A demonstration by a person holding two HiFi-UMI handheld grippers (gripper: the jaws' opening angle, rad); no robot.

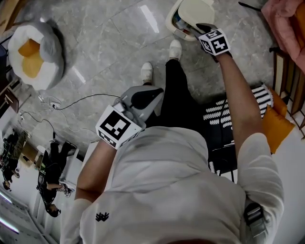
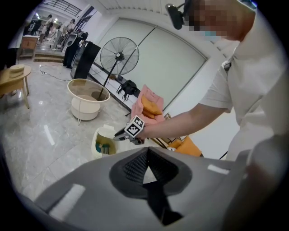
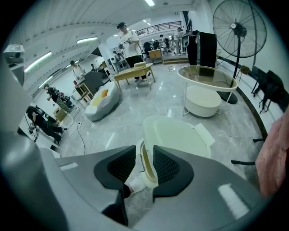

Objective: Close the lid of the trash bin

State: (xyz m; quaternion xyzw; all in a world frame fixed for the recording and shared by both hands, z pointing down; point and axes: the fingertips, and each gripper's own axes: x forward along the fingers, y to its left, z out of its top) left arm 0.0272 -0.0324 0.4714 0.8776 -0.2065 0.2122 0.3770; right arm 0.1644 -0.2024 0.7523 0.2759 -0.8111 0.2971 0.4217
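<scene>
The cream trash bin (image 1: 172, 23) stands on the floor ahead of the person's feet, with its lid (image 1: 196, 9) raised. In the left gripper view the bin (image 2: 96, 143) shows an open top with rubbish inside. My right gripper (image 1: 194, 30) reaches out to the lid; in the right gripper view the right gripper (image 3: 145, 164) has its jaws closed on the lid's (image 3: 178, 135) near rim. My left gripper (image 1: 158, 91) is held back by the person's body, shut and holding nothing, as the left gripper view (image 2: 146, 151) also shows.
A white and orange cushion seat (image 1: 32, 47) lies at the far left, with cables (image 1: 62, 104) on the floor. An orange chair (image 1: 275, 121) and pink cloth (image 1: 286, 19) are at the right. A round glass-topped table (image 3: 205, 83) and a standing fan (image 3: 237, 27) stand beyond the bin.
</scene>
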